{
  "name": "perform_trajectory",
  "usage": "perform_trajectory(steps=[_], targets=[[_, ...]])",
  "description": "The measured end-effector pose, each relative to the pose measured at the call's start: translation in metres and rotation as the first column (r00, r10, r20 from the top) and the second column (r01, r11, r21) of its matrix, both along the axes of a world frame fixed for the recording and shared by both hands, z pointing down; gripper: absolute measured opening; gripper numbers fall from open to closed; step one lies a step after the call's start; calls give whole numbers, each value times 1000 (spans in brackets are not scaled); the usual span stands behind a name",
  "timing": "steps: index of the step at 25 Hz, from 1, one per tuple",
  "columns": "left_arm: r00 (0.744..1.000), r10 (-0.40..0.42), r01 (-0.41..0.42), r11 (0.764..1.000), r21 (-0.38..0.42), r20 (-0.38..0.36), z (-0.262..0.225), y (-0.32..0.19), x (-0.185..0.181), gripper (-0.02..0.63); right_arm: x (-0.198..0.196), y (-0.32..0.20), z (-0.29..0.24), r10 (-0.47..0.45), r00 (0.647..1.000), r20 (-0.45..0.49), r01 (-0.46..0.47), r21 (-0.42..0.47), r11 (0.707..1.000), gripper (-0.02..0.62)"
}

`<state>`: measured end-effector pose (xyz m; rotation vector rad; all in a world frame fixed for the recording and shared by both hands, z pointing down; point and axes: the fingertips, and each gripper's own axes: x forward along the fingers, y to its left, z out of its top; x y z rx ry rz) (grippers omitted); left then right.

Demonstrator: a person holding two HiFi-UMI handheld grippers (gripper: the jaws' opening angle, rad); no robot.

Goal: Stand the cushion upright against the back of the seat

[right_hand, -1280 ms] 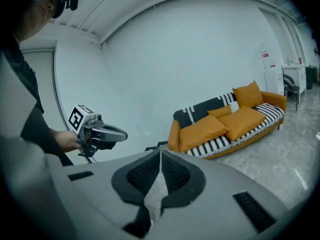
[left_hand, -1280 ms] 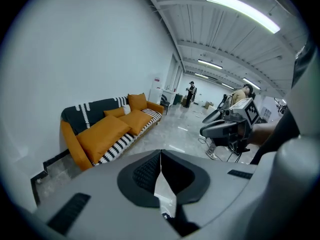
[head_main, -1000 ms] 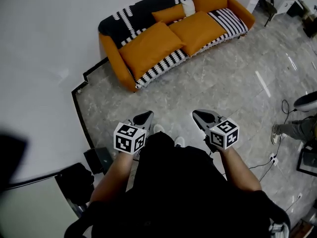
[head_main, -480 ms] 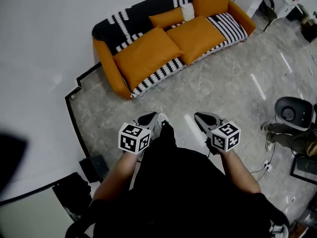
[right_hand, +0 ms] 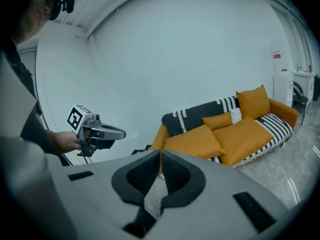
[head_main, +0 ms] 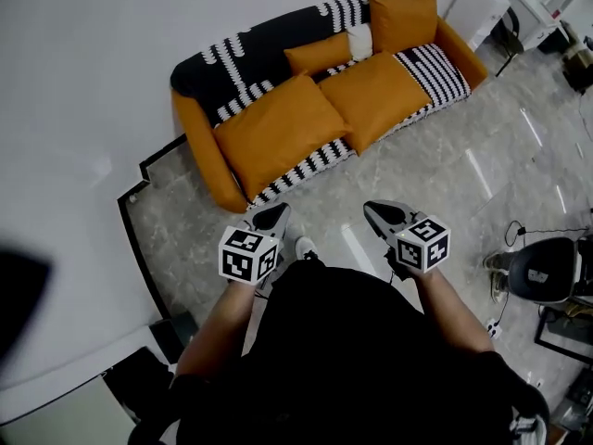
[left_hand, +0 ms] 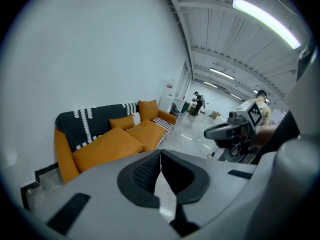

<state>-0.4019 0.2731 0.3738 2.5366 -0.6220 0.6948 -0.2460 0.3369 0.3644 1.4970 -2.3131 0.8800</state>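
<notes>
The big orange cushion (head_main: 278, 133) lies flat on the sofa (head_main: 197, 146) seat beside another. My left gripper (head_main: 280, 209) and right gripper (head_main: 369, 208) are clenched and empty, well short of it. The sofa sits nearer than a second ago.

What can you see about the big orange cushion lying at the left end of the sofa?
The cushion is big, square, plump and plain orange, with a smooth, leathery-looking cover. It lies flat, not upright, on the seat at the left end of the sofa, beside the orange arm. It rests on the black-and-white striped throw, and one corner meets the next orange cushion.
</notes>
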Motion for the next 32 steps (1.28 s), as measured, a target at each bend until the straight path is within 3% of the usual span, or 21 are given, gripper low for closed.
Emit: perform_trajectory(steps=[13, 21, 24, 28, 32], targets=[[997, -74, 74, 997, -5, -2, 1, -74, -15, 17, 0, -96, -3, -57, 998, -14, 57, 8, 998, 38], [985, -168, 169, 986, -16, 24, 17, -98, -13, 17, 29, -138, 8, -105, 994, -21, 106, 12, 994, 38], [974, -224, 224, 974, -19, 39, 19, -113, -7, 17, 44, -163, 14, -142, 989, -36, 142, 7, 990, 38], [953, -298, 300, 953, -33, 62, 27, -137, 4, 17, 67, -198, 33, -228, 965, -131, 229, -7, 973, 38], [911, -411, 413, 905, -100, 47, 37, -160, 11, 17, 91, -223, 59, -310, 936, -168, 306, -51, 951, 38]])
